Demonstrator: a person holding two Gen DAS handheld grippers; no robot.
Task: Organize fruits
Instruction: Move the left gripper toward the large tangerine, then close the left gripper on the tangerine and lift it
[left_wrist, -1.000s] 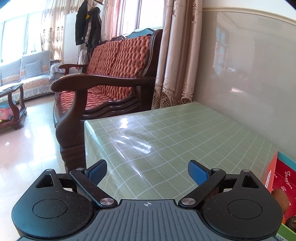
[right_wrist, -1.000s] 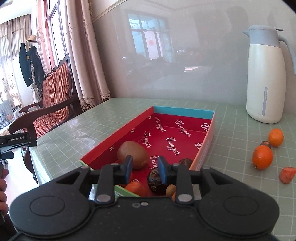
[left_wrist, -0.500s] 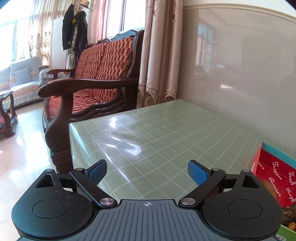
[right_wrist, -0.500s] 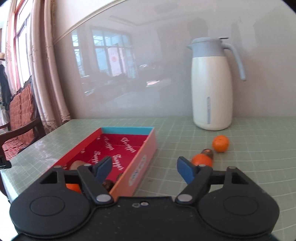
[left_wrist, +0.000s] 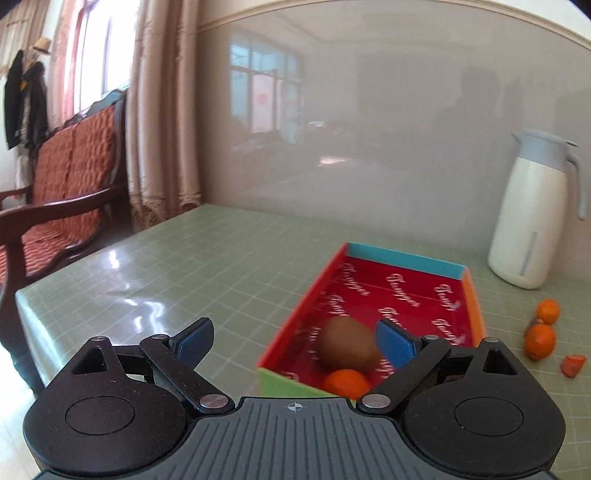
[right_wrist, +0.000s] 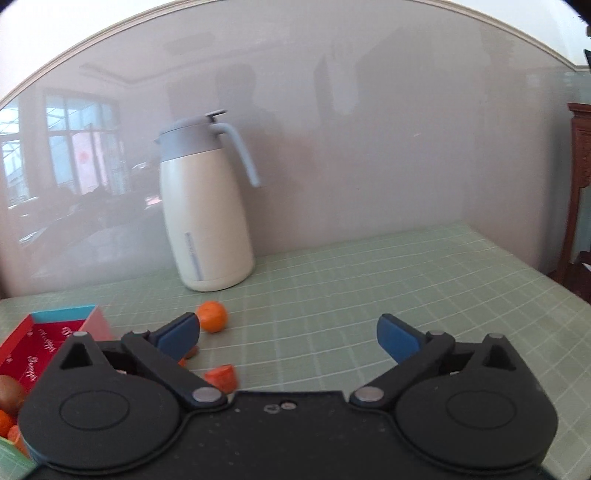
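Two grippers I hold wide apart with nothing between the blue pads: the left gripper (left_wrist: 294, 338) before the near end of the box, the right gripper (right_wrist: 288, 332), whose jaws have just been opening, over bare green checked tablecloth (right_wrist: 369, 295). Nearest in the red cardboard box (left_wrist: 474, 317) lie a round tangerine (left_wrist: 345, 382) and a fuzzy oval kiwi (left_wrist: 347, 345), its long axis crosswise. The box lining repeats a cursive word I cannot read surely. On the cloth are an orange wedge (right_wrist: 221, 376) and another tangerine (right_wrist: 211, 316). Farthest stands a smooth cream thermos jug (right_wrist: 207, 218).
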